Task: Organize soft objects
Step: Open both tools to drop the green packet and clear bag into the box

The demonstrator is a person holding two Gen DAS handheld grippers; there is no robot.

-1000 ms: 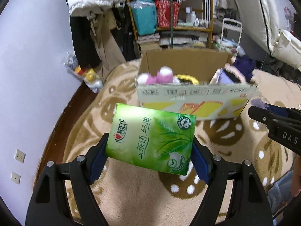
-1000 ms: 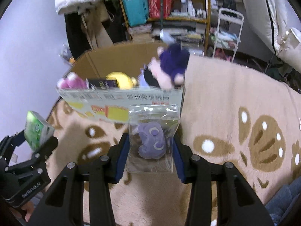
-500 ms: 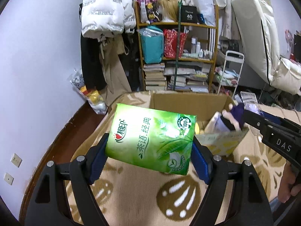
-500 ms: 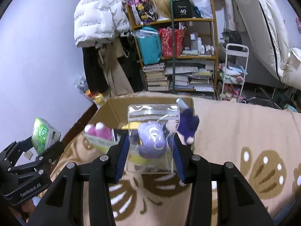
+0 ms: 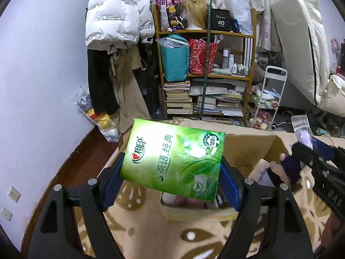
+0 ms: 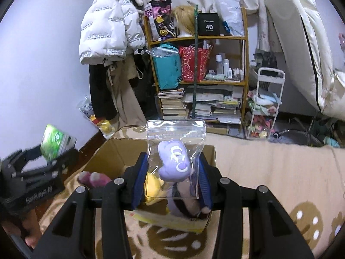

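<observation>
My left gripper point(image 5: 172, 177) is shut on a green tissue pack point(image 5: 174, 159), its blue pads pressing both short ends. The pack hangs above the near left corner of an open cardboard box point(image 5: 248, 151) on the patterned rug. My right gripper point(image 6: 173, 174) is shut on a clear zip bag point(image 6: 175, 151) holding a small purple plush, held over the box point(image 6: 112, 153). Inside the box lie a pink plush point(image 6: 93, 179), a yellow toy point(image 6: 154, 183) and a dark purple plush point(image 5: 291, 168). The left gripper point(image 6: 51, 157) with its green pack shows at the left of the right wrist view.
A wooden shelf point(image 5: 204, 75) packed with books, bags and bottles stands behind the box. Coats point(image 5: 116, 21) hang on the wall at left, above a plastic bag of toys point(image 5: 101, 118). A white trolley point(image 6: 267, 99) and a cream mattress point(image 6: 301, 43) are at right.
Both grippers rose and moved toward the box with their loads. The box now lies beneath and behind the held things instead of far ahead; the shelf fills more of both views.
</observation>
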